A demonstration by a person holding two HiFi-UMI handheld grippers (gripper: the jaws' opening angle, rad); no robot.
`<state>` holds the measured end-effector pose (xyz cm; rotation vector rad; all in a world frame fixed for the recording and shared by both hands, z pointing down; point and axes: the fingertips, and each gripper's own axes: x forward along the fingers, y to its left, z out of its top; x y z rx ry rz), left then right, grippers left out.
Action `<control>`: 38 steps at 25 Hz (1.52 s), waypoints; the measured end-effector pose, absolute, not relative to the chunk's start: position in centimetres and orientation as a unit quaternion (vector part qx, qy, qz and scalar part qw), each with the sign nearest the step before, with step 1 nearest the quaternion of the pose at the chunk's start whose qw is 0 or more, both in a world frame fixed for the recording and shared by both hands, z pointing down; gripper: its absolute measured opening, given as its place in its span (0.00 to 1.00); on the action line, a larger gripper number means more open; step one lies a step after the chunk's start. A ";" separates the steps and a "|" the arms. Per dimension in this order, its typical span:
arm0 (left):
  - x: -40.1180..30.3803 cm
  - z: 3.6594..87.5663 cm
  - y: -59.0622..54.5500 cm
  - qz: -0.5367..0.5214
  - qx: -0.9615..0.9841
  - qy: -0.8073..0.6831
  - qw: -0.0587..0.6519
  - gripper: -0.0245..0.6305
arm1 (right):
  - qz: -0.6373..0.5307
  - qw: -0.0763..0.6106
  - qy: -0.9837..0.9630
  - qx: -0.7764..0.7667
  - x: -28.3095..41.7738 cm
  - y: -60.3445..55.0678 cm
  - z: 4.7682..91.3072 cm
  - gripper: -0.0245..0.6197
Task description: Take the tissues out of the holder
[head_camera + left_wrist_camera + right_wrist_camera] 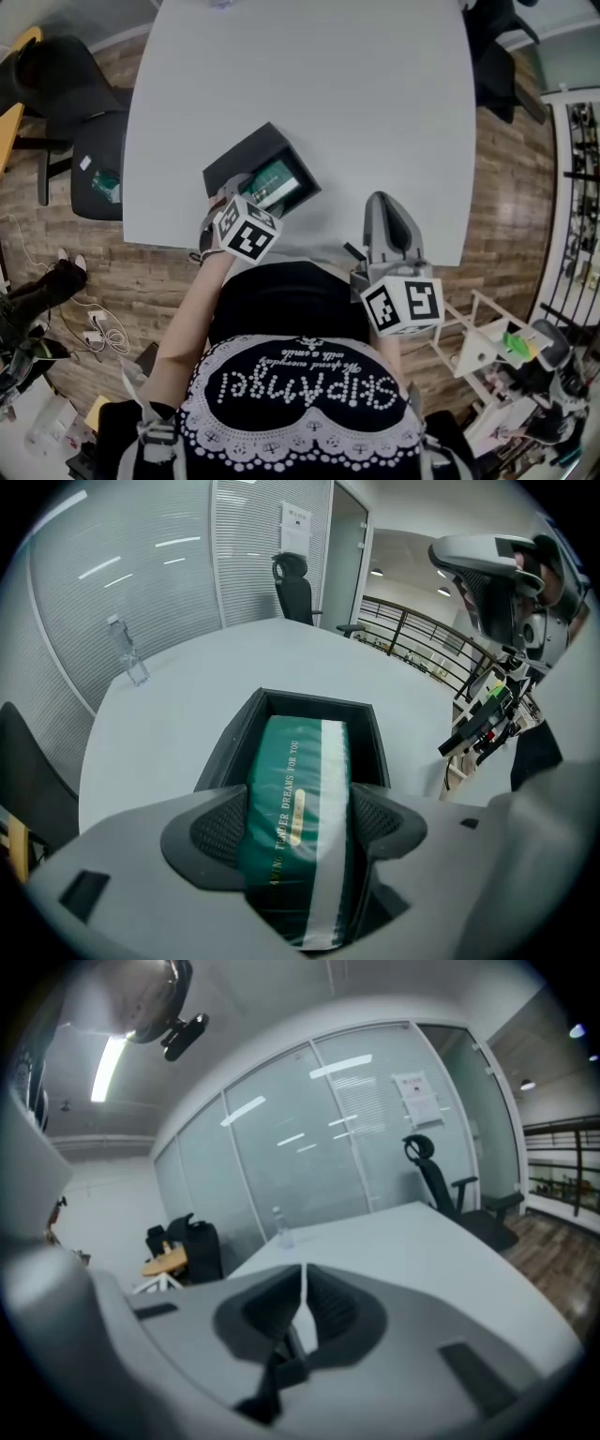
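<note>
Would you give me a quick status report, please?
Left gripper shut on green plastic-wrapped tissue pack inside black box-shaped holder. Right gripper shut, empty. Nothing blocking.

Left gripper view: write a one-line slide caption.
Left gripper clamps the green tissue pack inside the black holder on a white table.

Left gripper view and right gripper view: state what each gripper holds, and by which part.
The left gripper grips the green tissue pack by its two long sides, inside the black holder. The right gripper holds nothing; jaws together.
</note>
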<state>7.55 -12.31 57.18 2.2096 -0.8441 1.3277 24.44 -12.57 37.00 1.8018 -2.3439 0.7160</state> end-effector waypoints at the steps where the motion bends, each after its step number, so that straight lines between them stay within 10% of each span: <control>1: 7.5 57.2 -12.3 0.482 0.794 -0.302 0.215 0.57 | 0.235 0.050 -0.770 0.590 24.3 -12.6 37.0 0.10; 38: 7.3 47.5 -14.6 0.375 0.841 -0.348 0.178 0.55 | 0.226 0.051 -0.780 0.581 22.2 -13.7 36.1 0.10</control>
